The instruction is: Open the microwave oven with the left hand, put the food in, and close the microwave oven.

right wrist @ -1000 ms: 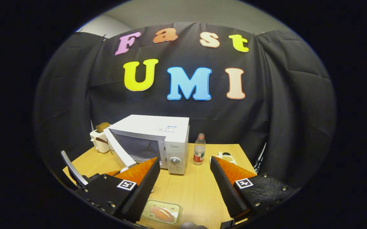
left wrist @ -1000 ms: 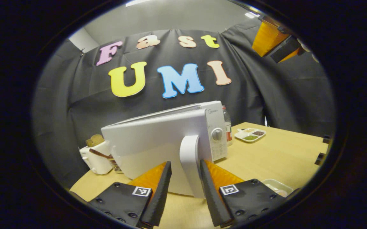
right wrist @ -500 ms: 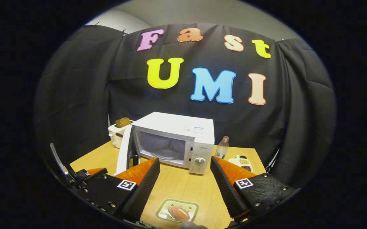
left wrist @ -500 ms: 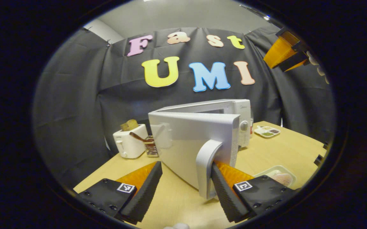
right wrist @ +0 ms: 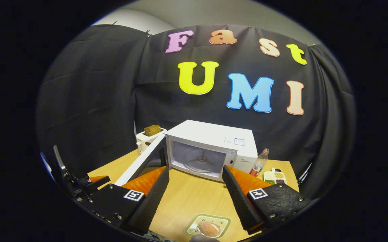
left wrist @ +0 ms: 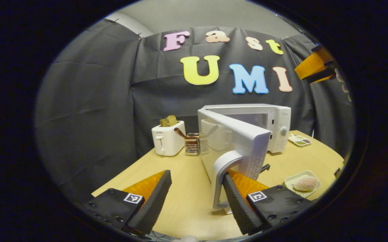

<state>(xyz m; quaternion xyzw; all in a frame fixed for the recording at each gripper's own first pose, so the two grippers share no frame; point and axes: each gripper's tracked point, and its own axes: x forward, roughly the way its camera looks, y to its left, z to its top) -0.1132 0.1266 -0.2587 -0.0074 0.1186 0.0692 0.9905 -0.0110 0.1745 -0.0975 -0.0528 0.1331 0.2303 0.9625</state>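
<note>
The white microwave (left wrist: pixel 274 122) stands on the wooden table (left wrist: pixel 187 174) with its door (left wrist: pixel 237 144) swung wide. The door's curved handle (left wrist: pixel 221 174) rests against the inner side of one fingertip (left wrist: pixel 236 198) of my left gripper (left wrist: pixel 194 190), which is open; the other finger stands well apart from it. In the right gripper view the lit cavity (right wrist: pixel 199 160) with its turntable faces me, and the door (right wrist: pixel 143 163) angles out to the left. The food, a round bun in a pale tray (right wrist: pixel 209 228), lies on the table below my open right gripper (right wrist: pixel 195 190).
A white toaster (left wrist: pixel 165 139) with bread and a utensil rack (left wrist: pixel 191 144) stand left of the microwave. To its right are a bottle (right wrist: pixel 259 163) and a divided snack plate (right wrist: pixel 274 176). The food tray (left wrist: pixel 303 183) lies near the table's right edge.
The microwave door has swung from nearly shut to wide open, the handle staying by my left gripper's finger. The right gripper view has shifted, bringing the cavity to face it.
</note>
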